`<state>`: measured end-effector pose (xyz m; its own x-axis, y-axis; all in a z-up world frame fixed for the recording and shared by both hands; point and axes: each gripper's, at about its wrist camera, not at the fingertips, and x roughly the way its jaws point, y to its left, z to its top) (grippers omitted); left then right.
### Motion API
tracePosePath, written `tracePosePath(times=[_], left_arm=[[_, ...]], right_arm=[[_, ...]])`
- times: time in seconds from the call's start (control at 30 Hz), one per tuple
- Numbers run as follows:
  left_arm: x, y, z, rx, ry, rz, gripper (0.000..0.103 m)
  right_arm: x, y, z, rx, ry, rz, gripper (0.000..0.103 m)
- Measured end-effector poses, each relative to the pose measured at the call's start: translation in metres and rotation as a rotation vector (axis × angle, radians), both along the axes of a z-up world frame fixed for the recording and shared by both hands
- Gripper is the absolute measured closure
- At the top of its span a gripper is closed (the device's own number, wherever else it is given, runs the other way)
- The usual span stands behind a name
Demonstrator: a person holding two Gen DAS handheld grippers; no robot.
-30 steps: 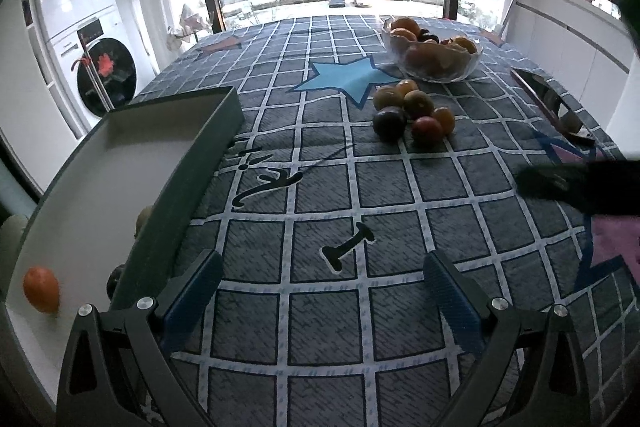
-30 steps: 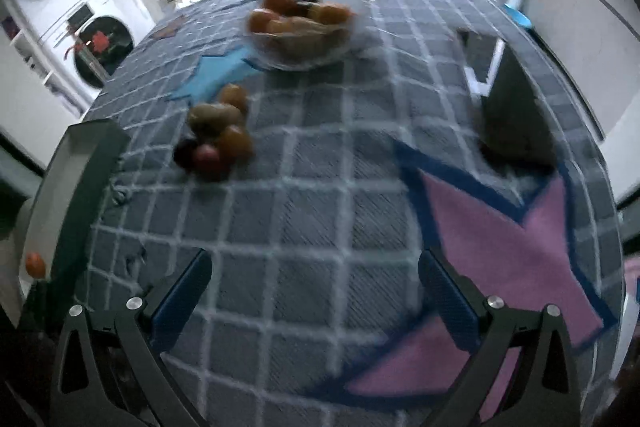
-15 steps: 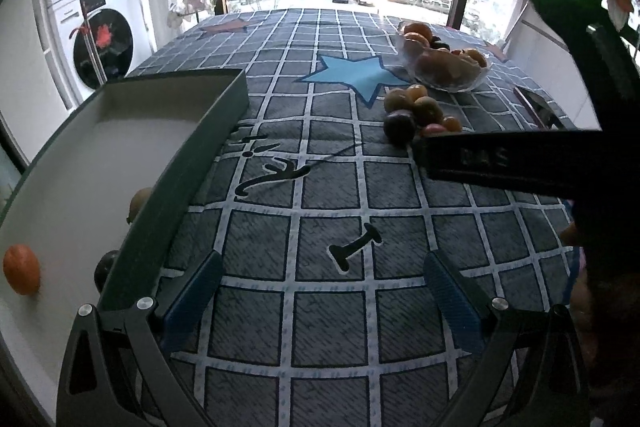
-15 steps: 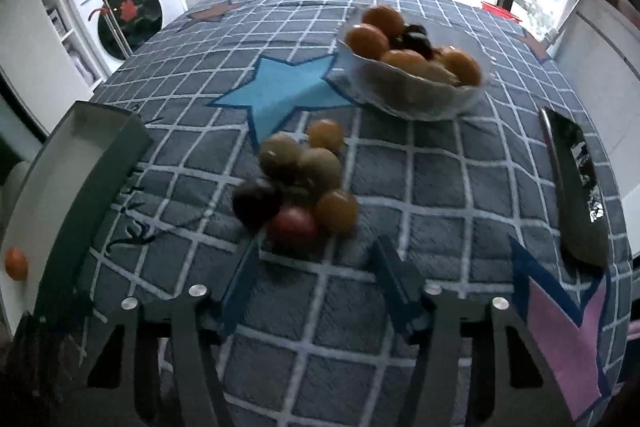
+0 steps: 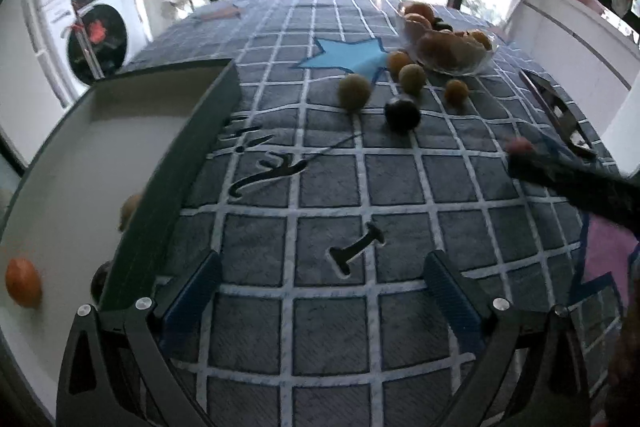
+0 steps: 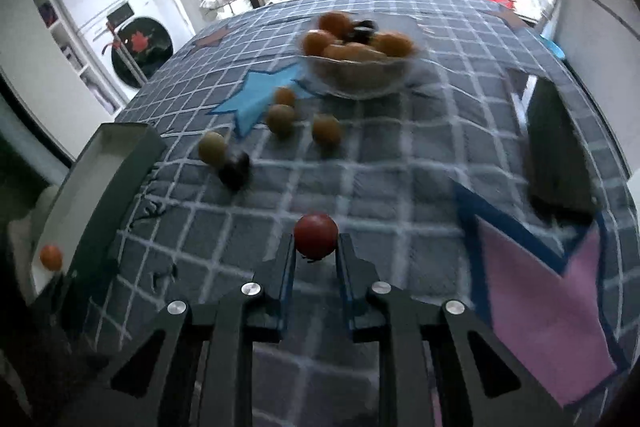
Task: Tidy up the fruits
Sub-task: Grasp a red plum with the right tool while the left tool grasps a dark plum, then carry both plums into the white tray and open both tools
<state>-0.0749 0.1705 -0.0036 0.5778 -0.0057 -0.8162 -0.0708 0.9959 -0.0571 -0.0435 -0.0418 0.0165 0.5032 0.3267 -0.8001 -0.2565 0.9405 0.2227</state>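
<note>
My right gripper [image 6: 316, 247] is shut on a red fruit [image 6: 316, 235] and holds it above the checked tablecloth; it also shows in the left wrist view [image 5: 520, 147]. Loose fruits lie behind: a dark plum [image 6: 235, 167], a green fruit [image 6: 212, 147], another green one [image 6: 281, 118] and small orange ones [image 6: 326, 129]. A glass bowl [image 6: 360, 75] of oranges stands beyond. My left gripper [image 5: 320, 287] is open and empty beside a white box [image 5: 80, 155] holding an orange [image 5: 23, 282] and other fruits.
A dark tray-like object [image 6: 556, 155] lies at the right of the table. Washing machines [image 5: 96, 39] stand to the left, windows behind. The box rim [image 5: 188, 155] rises just left of my left fingers.
My right gripper closed on the red fruit from the pile and drew back with it. The remaining loose fruits have spread apart. My left gripper stayed open in place.
</note>
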Motion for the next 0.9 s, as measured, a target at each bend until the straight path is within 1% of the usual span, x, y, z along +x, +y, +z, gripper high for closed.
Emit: tracePosePath(times=[0.1, 0.17, 0.23, 0.27, 0.3, 0.37, 0.43, 0.5, 0.57, 0.63, 0.67, 0.7, 0.77, 0.9], left_arm=[[0.016, 0.000, 0.011, -0.013, -0.004, 0.011, 0.001], [0.034, -0.004, 0.017, -0.028, -0.001, 0.009, 0.002], [0.049, -0.010, 0.020, -0.034, 0.009, 0.012, 0.004], [0.057, -0.014, 0.020, -0.036, 0.017, 0.011, 0.015], [0.065, -0.019, 0.020, -0.033, 0.033, 0.007, 0.023], [0.080, -0.027, 0.017, -0.030, 0.063, 0.009, 0.024], [0.090, -0.035, 0.014, -0.009, 0.059, 0.025, 0.024], [0.095, -0.038, 0.011, 0.003, 0.061, 0.034, 0.033], [0.096, -0.039, 0.010, 0.004, 0.051, 0.050, 0.039], [0.093, -0.039, 0.011, 0.004, 0.029, 0.052, 0.057], [0.092, -0.039, 0.011, -0.003, 0.026, 0.040, 0.069], [0.090, -0.039, 0.012, -0.015, 0.028, 0.027, 0.077], [0.084, -0.037, 0.015, -0.024, 0.033, 0.016, 0.078], [0.058, -0.027, 0.028, -0.062, 0.008, -0.012, 0.078]], right_arm=[[-0.013, -0.022, -0.005, 0.028, 0.011, -0.033, 0.081], [-0.021, -0.034, -0.009, 0.051, 0.017, -0.051, 0.081], [-0.029, -0.042, -0.010, 0.074, 0.005, -0.060, 0.081], [-0.032, -0.045, -0.010, 0.077, 0.000, -0.063, 0.080], [-0.034, -0.046, -0.010, 0.084, -0.002, -0.063, 0.080], [-0.037, -0.048, -0.010, 0.093, -0.005, -0.061, 0.080], [-0.040, -0.050, -0.010, 0.096, -0.010, -0.059, 0.080], [-0.042, -0.053, -0.011, 0.101, -0.010, -0.056, 0.080], [-0.044, -0.055, -0.011, 0.104, -0.009, -0.054, 0.080], [-0.046, -0.056, -0.012, 0.107, -0.007, -0.054, 0.080], [-0.047, -0.057, -0.012, 0.107, -0.005, -0.054, 0.080], [-0.048, -0.056, -0.011, 0.104, -0.003, -0.053, 0.080], [-0.049, -0.055, -0.010, 0.100, 0.000, -0.050, 0.080], [-0.055, -0.050, -0.001, 0.088, 0.004, -0.032, 0.080]])
